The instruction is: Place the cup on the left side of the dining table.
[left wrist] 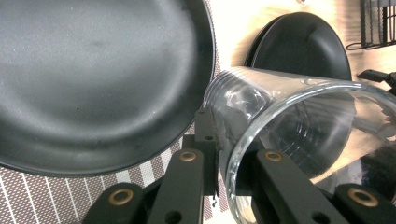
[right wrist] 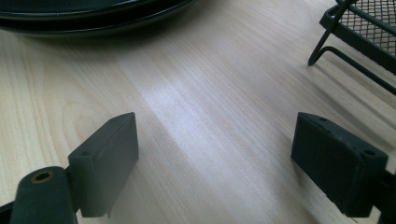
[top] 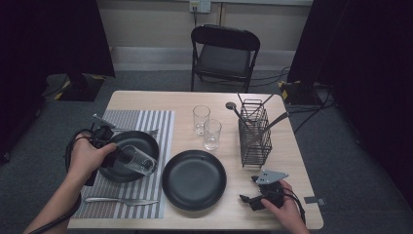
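My left gripper (top: 117, 157) is shut on a clear drinking glass (top: 139, 160), which lies tilted on its side over the black plate (top: 141, 139) on the striped placemat (top: 163, 122). In the left gripper view the glass (left wrist: 289, 121) has its rim wall clamped between the two jaws of the left gripper (left wrist: 233, 156), with the plate (left wrist: 93, 84) just behind. My right gripper (top: 248, 189) rests on the table at the front right. It is open, and bare wood lies between its pads (right wrist: 112, 154) in the right gripper (right wrist: 215, 149) view.
A second black plate (top: 194, 179) sits mid-table. Two upright glasses (top: 200, 118) (top: 212, 133) stand behind it. A black wire cutlery rack (top: 254, 131) holds utensils at the right. A fork (top: 121, 200) lies at the placemat's front. A folding chair (top: 224, 53) stands beyond the table.
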The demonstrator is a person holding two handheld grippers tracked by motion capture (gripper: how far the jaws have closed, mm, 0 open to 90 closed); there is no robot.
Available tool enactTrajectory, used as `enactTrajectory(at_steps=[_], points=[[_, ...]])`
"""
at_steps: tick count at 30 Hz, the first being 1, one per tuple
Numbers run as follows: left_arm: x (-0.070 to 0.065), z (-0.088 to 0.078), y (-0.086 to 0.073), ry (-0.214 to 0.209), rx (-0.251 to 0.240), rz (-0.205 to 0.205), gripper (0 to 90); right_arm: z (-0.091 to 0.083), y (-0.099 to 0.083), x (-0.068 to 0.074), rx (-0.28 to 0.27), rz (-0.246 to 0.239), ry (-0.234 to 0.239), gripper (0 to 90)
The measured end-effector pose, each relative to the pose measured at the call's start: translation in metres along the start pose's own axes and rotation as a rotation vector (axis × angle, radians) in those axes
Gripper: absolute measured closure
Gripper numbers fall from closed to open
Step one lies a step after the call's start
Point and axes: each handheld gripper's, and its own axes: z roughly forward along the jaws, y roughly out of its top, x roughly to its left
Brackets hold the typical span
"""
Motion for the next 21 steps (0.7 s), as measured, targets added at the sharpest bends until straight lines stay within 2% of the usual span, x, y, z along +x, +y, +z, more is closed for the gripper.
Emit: enactTrajectory(at_steps=[11, 12, 13, 17, 21], points=[[0.003, 0.001, -0.006, -0.001, 0.003, -0.007, 84.9, 0.000, 0.000, 0.000, 0.000, 0.000, 0.000, 14.0], [0.004, 0.001, -0.006, 0.010, 0.013, 0.010, 84.9, 0.000, 0.000, 0.000, 0.000, 0.000, 0.000, 13.9], [0.004, 0.001, -0.006, -0.001, 0.013, 0.012, 84.9, 0.000, 0.000, 0.000, 0.000, 0.000, 0.000, 13.9], [0.003, 0.000, -0.008, 0.010, 0.014, 0.009, 84.9, 0.000, 0.000, 0.000, 0.000, 0.000, 0.000, 14.0], [0.005, 0.000, -0.010, 0.001, 0.011, 0.004, 84.9, 0.000, 0.000, 0.000, 0.000, 0.000, 0.000, 13.9]])
